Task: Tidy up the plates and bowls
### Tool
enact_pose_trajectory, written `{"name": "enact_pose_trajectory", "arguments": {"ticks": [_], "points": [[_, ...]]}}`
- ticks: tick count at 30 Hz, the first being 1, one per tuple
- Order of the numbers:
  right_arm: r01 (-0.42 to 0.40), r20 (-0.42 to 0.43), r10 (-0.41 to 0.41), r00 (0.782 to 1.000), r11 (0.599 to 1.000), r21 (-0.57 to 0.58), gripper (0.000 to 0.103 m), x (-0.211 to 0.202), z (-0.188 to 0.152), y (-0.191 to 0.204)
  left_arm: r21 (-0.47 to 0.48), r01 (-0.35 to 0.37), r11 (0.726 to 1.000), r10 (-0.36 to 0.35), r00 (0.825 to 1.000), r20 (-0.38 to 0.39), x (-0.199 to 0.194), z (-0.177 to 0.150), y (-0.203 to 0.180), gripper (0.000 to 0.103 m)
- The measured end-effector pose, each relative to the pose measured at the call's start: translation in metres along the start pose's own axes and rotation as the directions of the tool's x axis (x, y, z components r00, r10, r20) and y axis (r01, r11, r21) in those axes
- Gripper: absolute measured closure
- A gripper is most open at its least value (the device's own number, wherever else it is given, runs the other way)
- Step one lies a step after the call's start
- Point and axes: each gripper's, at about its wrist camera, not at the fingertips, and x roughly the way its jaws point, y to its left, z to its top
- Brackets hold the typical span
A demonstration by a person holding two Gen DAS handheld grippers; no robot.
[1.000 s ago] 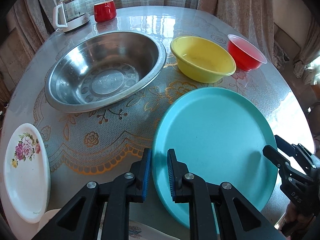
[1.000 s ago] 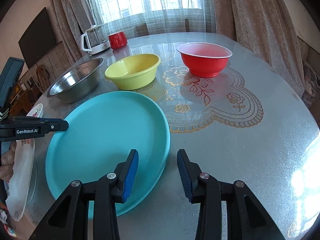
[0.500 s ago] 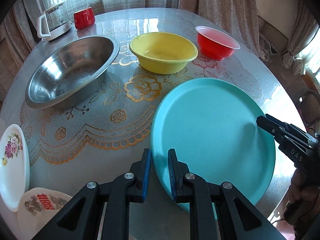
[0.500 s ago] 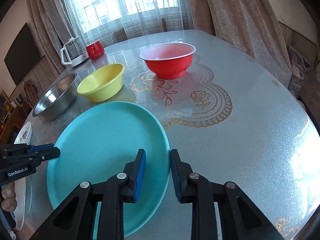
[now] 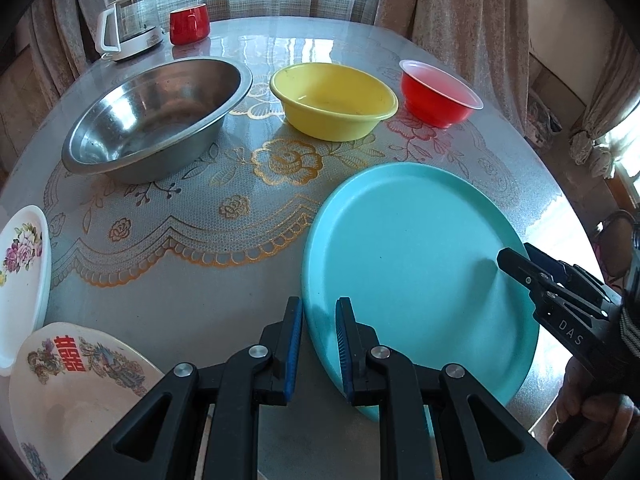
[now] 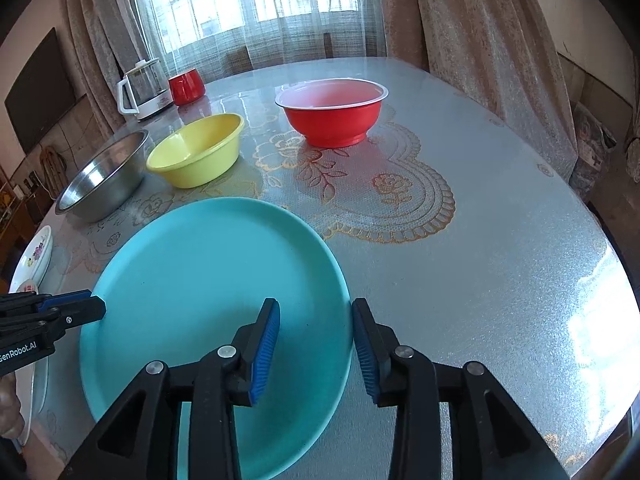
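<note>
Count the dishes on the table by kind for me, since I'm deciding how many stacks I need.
Bowls: 3 (steel bowl, yellow bowl, red bowl)
Plates: 3 (teal plate, floral plate, plate with red characters)
Total: 6
Not counted: kettle, red mug.

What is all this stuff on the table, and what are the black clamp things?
Big plate: one, turquoise, nearest the clamps.
Metal bowl: one, silver, far left.
Yellow bowl: one, middle of the row.
Red bowl: one, white rim, right end of the row.
Flowered plate: one, white, left edge.
Plate with red characters: one, white, near left corner.
Kettle: one, glass and white, far edge.
Red mug: one, beside kettle.
Left gripper: black, blue pads, shut on the big plate's rim.
Right gripper: open, astride the opposite rim.
</note>
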Motion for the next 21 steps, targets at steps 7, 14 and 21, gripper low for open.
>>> {"name": "enact_pose_trajectory", "arguments": {"ticks": [7,14,21], "points": [[0.016,-0.007,-0.016,1.0,1.0,0.001,0.061,0.0,-0.001,0.002,-0.022,0.003,1.0,-0.002,0.997,0.075,-0.02,-0.008,0.007,0.087],[0.04,-0.021,-0.041,0.999,0.999,-0.032,0.049,0.002,-0.002,0.012,-0.068,0.018,0.997,-0.006,0.984,0.177,-0.05,-0.018,0.02,0.087],[0.07,-0.028,-0.071,0.997,0.997,-0.035,0.046,0.004,0.001,0.014,-0.16,0.038,0.986,0.006,0.964,0.266,-0.087,-0.037,0.059,0.084]]}}
